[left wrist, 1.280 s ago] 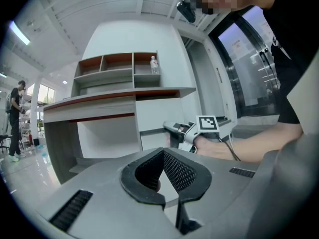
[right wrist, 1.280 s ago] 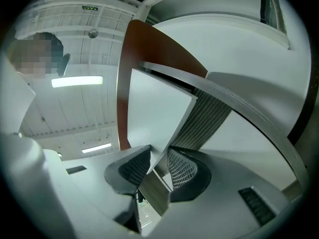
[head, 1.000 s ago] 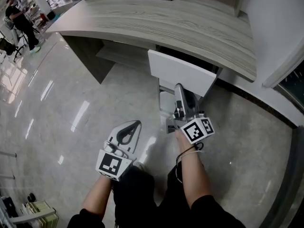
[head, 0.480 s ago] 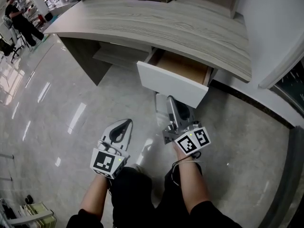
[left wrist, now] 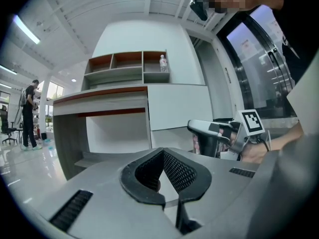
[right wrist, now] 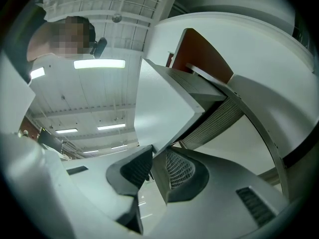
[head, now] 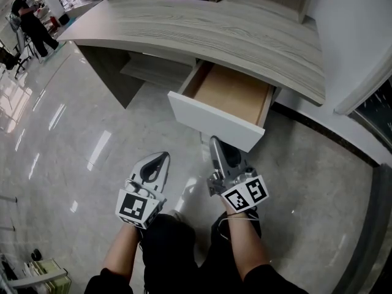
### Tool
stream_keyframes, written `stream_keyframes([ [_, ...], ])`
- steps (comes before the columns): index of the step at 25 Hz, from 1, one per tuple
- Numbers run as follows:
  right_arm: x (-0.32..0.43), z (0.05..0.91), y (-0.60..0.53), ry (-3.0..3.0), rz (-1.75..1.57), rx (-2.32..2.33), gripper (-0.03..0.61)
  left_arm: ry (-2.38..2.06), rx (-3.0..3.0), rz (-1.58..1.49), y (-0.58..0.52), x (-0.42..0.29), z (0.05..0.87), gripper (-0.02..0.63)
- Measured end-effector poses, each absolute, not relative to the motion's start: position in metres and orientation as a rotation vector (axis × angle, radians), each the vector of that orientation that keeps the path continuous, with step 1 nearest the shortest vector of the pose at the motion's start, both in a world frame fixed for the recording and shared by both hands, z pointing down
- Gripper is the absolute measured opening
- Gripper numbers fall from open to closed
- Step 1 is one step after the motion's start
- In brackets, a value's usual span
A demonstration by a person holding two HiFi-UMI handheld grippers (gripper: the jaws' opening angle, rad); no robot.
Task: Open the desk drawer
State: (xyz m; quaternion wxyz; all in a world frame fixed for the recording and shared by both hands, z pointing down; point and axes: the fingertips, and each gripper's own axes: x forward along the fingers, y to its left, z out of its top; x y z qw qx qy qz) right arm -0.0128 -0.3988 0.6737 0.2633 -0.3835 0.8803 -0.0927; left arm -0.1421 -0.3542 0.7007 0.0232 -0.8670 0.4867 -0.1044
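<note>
Two grippers are in view. We find the right gripper (head: 215,143) with its jaws closing on the lower edge of the drawer front (head: 214,122), which sits between the pads. The left gripper (head: 160,158) has its jaws together on nothing and stands apart to the left. The drawer (head: 229,90) projects well out from under the desk (head: 257,38), its box bare. Its front panel runs crosswise to the right gripper, directly ahead and above it. We judge that any further pull runs straight back toward the person, and only the right hand is placed for it.

Drawer (head: 214,120) jutting from desk (head: 233,29) blocks ahead, open floor (head: 67,146) at left
</note>
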Motion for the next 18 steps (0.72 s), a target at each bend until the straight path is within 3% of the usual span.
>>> stream_keyframes([
  [18, -0.02, 0.703, -0.374, 2.488, -0.212, -1.075, 0.083, 1.52, -2.69, -0.336, -0.35, -0.147, 0.709, 0.004],
])
